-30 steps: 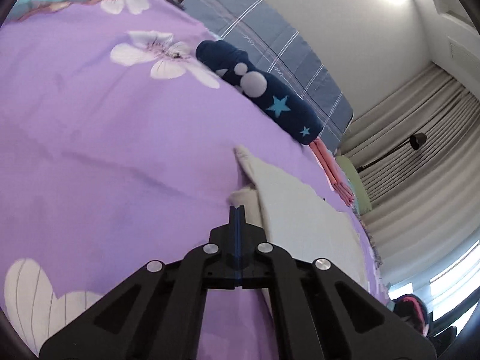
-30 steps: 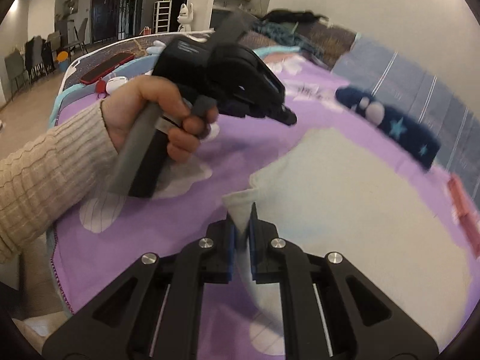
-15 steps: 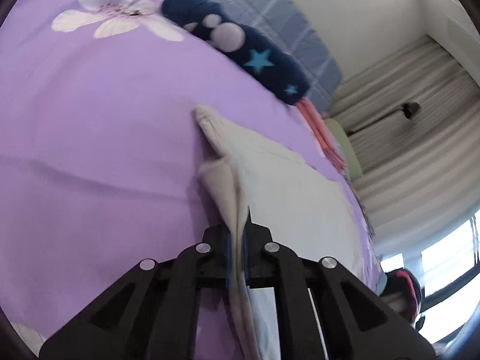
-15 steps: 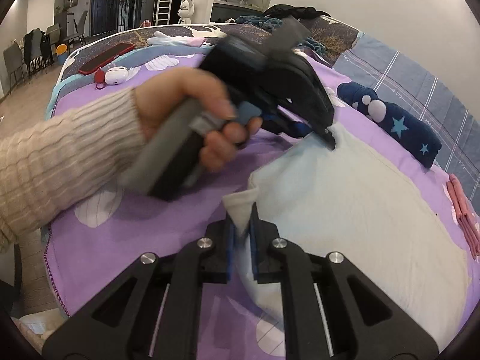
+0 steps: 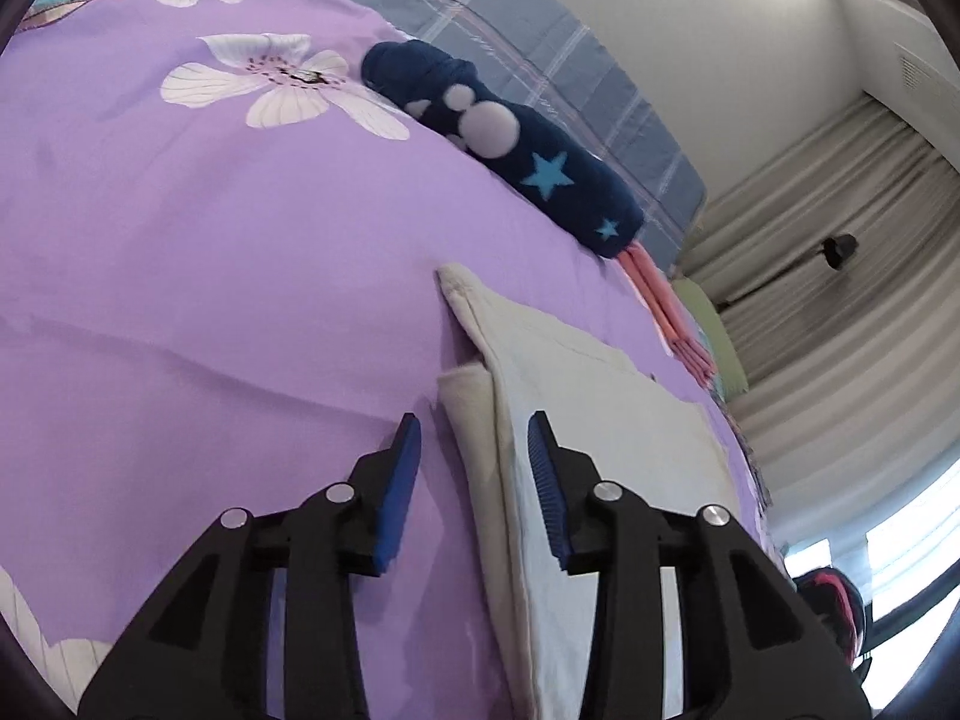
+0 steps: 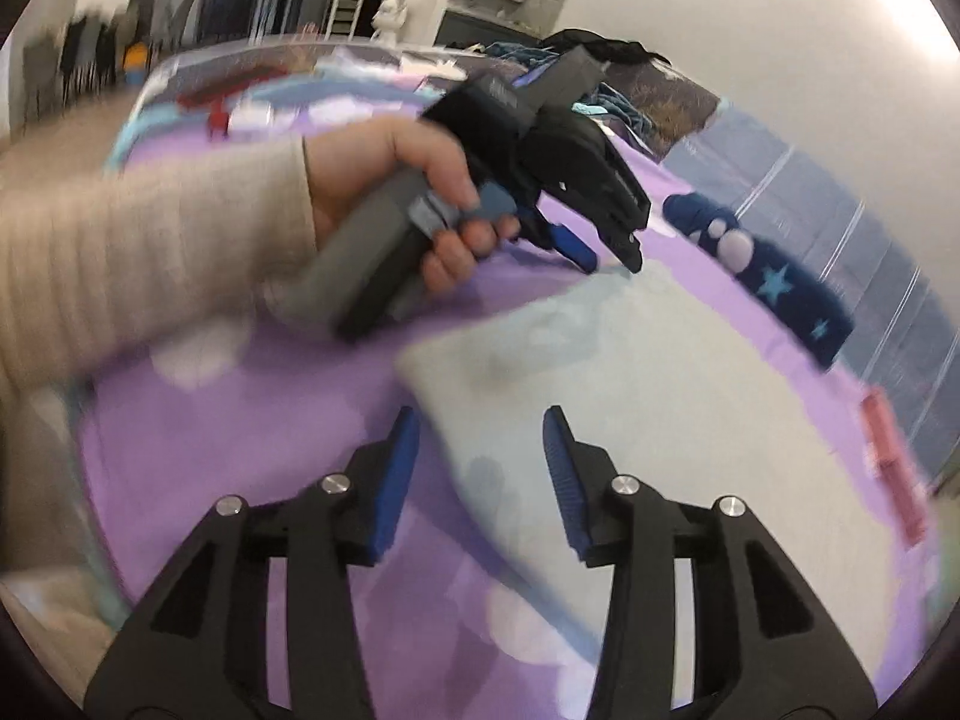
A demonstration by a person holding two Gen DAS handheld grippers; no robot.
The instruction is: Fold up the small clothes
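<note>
A cream-white garment (image 5: pixel 606 468) (image 6: pixel 648 420) lies flat on the purple flowered bed cover (image 5: pixel 210 276). Its folded edge runs between the blue pads of my left gripper (image 5: pixel 474 438), whose jaws are opening; the pads stand apart from the cloth. My right gripper (image 6: pixel 480 435) hovers over the garment's near corner, jaws opening, and the pads press on nothing. In the right wrist view a hand in a beige ribbed sleeve (image 6: pixel 150 252) holds the left gripper (image 6: pixel 606 258) at the garment's far corner.
A rolled navy garment with stars and white dots (image 5: pixel 510 144) (image 6: pixel 774 276) lies beyond the cream one, with a pink folded piece (image 5: pixel 672 318) (image 6: pixel 894 456) beside it. A grey checked pillow (image 5: pixel 540 60) is behind. Curtains and a lamp stand at the right.
Both grippers were shut on the cream garment's edge and have let it go; the cloth now lies flat. The left gripper has shifted along the folded edge.
</note>
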